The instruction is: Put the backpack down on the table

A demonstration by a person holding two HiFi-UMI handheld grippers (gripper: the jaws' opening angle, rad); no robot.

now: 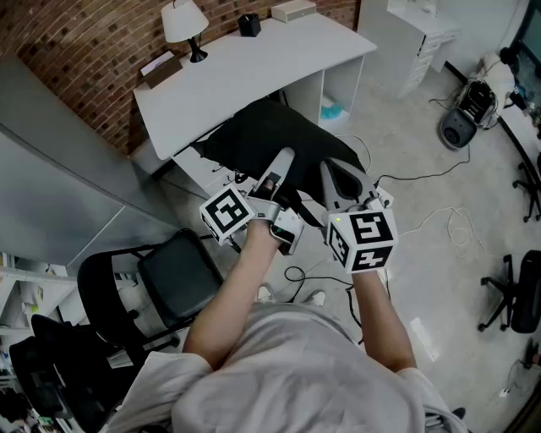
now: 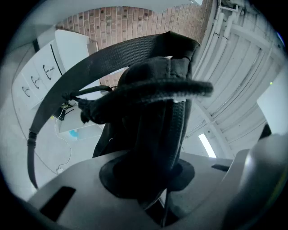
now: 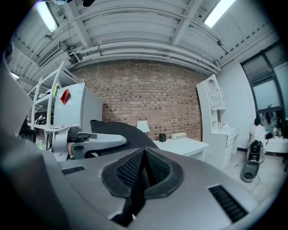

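Backpack (image 1: 270, 135) hangs clamped in jaws of left gripper (image 1: 281, 162) and right gripper (image 1: 338, 182); tabletop (image 1: 254, 68) lies straight ahead.

Well ahead of the jaws stand a white table lamp (image 1: 184, 24), a small black box (image 1: 248, 24) and a flat white box (image 1: 293, 10). A black office chair (image 1: 165, 283) is behind the jaws, to the left.

Place: an office workroom.
Furniture: white curved tabletop (image 1: 254, 68) with a white-shaded table lamp (image 1: 184, 21), black wheeled office chair (image 1: 173, 283), tall white shelf unit (image 3: 215, 112).
Walls: red brick wall (image 3: 144, 94).
Floor: loose cables (image 1: 406, 179).
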